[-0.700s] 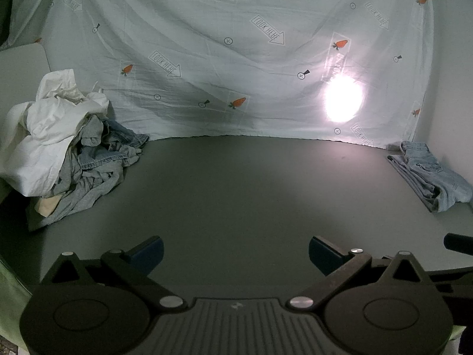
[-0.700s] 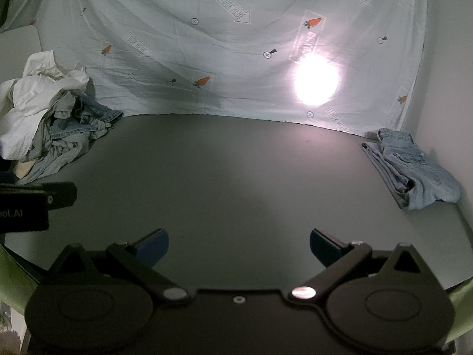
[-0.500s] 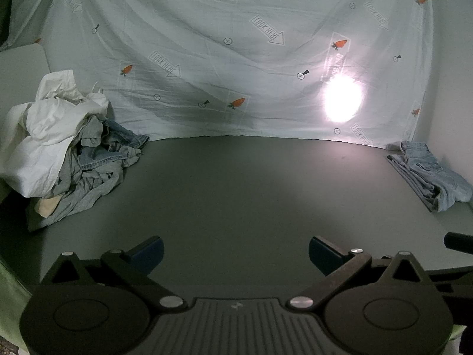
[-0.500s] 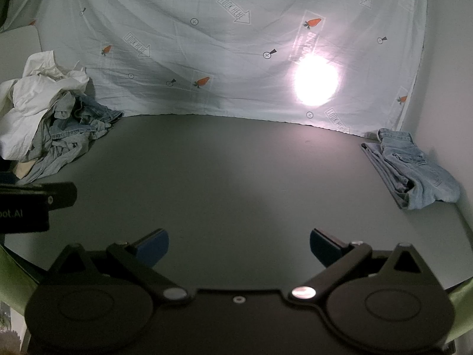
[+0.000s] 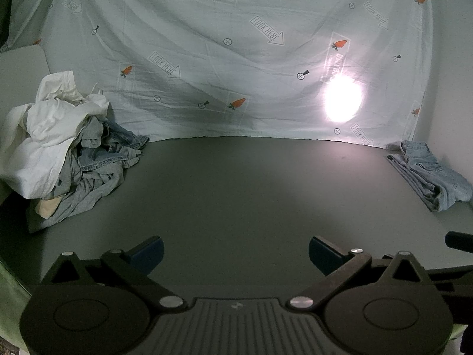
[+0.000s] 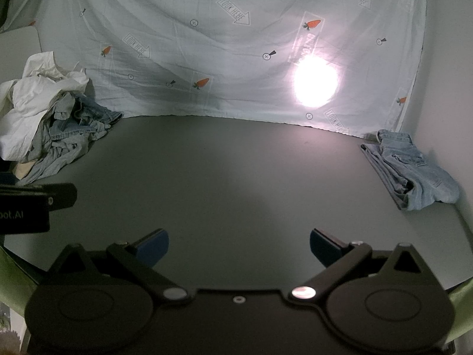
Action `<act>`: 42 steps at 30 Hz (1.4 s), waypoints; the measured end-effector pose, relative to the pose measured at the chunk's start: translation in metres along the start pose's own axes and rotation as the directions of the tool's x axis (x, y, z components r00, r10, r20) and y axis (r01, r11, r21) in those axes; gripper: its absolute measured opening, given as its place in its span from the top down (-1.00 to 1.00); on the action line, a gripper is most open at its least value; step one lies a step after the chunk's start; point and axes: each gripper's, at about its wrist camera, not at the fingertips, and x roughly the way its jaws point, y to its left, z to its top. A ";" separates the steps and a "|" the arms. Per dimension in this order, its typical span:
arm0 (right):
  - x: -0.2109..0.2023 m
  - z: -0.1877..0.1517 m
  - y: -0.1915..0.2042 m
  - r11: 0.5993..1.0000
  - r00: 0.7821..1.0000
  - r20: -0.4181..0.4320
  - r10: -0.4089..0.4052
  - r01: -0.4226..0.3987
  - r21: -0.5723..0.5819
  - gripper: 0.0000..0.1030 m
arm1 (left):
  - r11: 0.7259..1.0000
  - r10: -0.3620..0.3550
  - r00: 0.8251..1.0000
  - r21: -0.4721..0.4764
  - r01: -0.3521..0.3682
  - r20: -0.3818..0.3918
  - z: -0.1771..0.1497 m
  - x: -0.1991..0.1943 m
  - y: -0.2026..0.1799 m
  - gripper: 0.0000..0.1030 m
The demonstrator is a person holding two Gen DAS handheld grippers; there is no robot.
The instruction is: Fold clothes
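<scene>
A heap of unfolded clothes (image 5: 68,159) (image 6: 50,130) lies at the table's far left: white cloth on top, grey and denim pieces beneath. A folded pair of light blue jeans (image 5: 431,174) (image 6: 411,171) rests at the far right by the wall. My left gripper (image 5: 235,254) hovers open over the near part of the dark grey table (image 5: 236,192), nothing between its blue pads. My right gripper (image 6: 239,247) is likewise open and empty over the table (image 6: 236,177). Both are well short of either garment.
A pale printed sheet (image 5: 236,59) (image 6: 224,44) hangs behind the table, with a bright light spot (image 5: 343,100) shining through it. The left gripper's body (image 6: 32,204) shows at the left edge of the right wrist view. A plain wall stands at the right.
</scene>
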 end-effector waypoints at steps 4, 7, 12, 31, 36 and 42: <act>0.000 0.001 0.002 1.000 1.000 -0.001 -0.001 0.001 -0.001 -1.00 | 1.000 0.000 1.000 0.001 0.000 0.001 -0.001 0.000 0.000 -1.00; 0.000 0.000 0.003 1.000 1.000 0.000 -0.001 0.001 -0.001 -1.00 | 1.000 -0.001 1.000 0.001 0.001 0.001 -0.001 0.000 0.000 -1.00; 0.000 0.001 0.002 1.000 1.000 0.001 -0.001 0.001 -0.001 -1.00 | 1.000 0.002 1.000 0.002 -0.002 0.004 -0.001 -0.001 -0.001 -1.00; -0.002 -0.001 0.001 1.000 1.000 0.010 -0.003 0.003 -0.006 -1.00 | 1.000 -0.002 1.000 0.003 0.002 0.010 -0.003 -0.003 -0.001 -1.00; -0.003 -0.001 0.000 1.000 1.000 0.011 -0.002 0.002 -0.007 -1.00 | 1.000 -0.001 1.000 0.001 0.001 0.009 -0.003 -0.002 0.000 -1.00; 0.000 0.001 0.001 1.000 1.000 0.006 -0.003 0.003 -0.004 -1.00 | 1.000 -0.002 1.000 0.001 0.002 0.003 -0.003 -0.001 -0.002 -1.00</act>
